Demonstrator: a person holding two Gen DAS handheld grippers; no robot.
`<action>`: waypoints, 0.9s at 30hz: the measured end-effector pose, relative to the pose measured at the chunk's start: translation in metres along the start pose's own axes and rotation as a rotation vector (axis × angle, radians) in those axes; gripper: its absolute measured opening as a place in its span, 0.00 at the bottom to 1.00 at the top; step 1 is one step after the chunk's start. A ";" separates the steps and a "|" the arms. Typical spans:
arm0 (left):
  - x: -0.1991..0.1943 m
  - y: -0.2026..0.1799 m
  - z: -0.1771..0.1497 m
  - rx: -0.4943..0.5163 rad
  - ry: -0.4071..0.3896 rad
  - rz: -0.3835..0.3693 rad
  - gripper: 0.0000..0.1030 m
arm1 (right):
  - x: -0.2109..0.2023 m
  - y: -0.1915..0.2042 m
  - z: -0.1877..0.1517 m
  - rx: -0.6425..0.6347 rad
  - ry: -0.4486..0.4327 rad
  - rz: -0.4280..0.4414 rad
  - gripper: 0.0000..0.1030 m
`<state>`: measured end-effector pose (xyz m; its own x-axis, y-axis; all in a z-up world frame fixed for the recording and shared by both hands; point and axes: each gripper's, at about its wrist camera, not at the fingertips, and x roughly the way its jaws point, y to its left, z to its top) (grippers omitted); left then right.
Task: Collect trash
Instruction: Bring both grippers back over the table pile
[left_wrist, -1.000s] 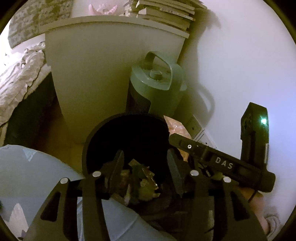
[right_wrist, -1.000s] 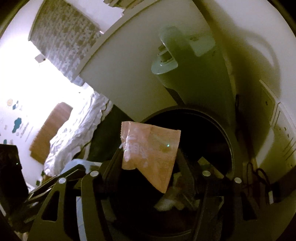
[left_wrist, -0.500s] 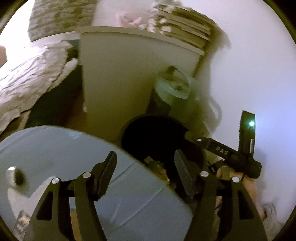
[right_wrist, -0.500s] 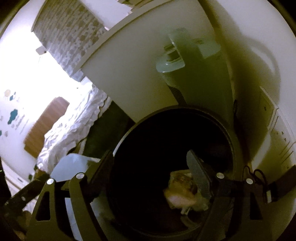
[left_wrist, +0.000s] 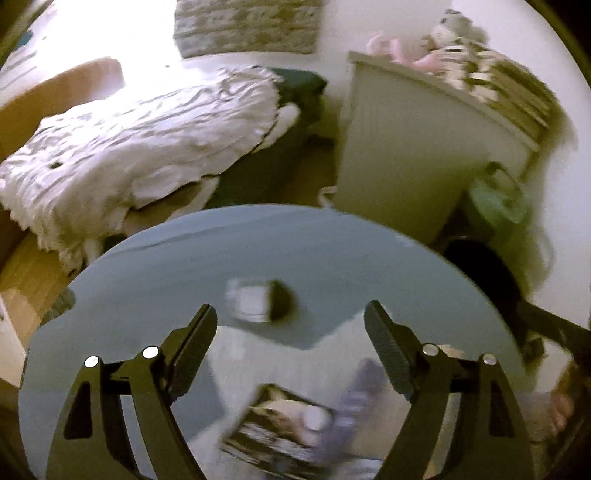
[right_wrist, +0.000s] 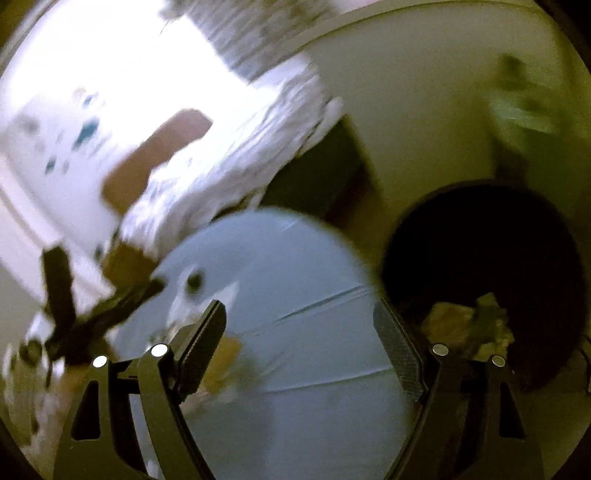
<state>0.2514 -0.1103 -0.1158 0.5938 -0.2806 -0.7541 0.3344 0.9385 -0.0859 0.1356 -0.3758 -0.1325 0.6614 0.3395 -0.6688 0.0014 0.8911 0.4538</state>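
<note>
Black jaws of the left tool (left_wrist: 290, 326) stand wide over the round pale-blue worktop (left_wrist: 332, 254), having just been opening, with nothing gripped between them. Just below them lies a blurred dark-printed packet (left_wrist: 273, 432), and a little beyond the tips sits a small whitish wrapper with a dark end (left_wrist: 260, 301). The right tool (right_wrist: 299, 328) is spread wide too, its jaws having opened within the last second, and they hold nothing; it hangs over the worktop's edge (right_wrist: 295, 258). A tan scrap (right_wrist: 221, 365) lies blurred on the worktop by its left jaw. To its right the black bin (right_wrist: 480, 229) stands beside the worktop, crumpled trash (right_wrist: 469, 325) lying inside. Farther off are a white cabinet (left_wrist: 402, 155), a green container (left_wrist: 498, 199) next to it, and a bed with rumpled white bedding (left_wrist: 140, 144).
</note>
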 end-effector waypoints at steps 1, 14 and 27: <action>0.005 0.005 0.001 -0.003 0.010 0.013 0.79 | 0.010 0.018 -0.001 -0.039 0.049 0.008 0.79; 0.043 0.026 0.001 0.046 0.069 0.036 0.78 | 0.072 0.074 -0.018 -0.041 0.311 0.038 0.79; 0.043 0.028 -0.001 0.004 0.057 0.000 0.51 | 0.075 0.094 -0.020 -0.128 0.263 0.091 0.37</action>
<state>0.2858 -0.0961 -0.1513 0.5510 -0.2681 -0.7903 0.3371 0.9378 -0.0832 0.1702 -0.2607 -0.1522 0.4378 0.4711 -0.7658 -0.1549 0.8785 0.4519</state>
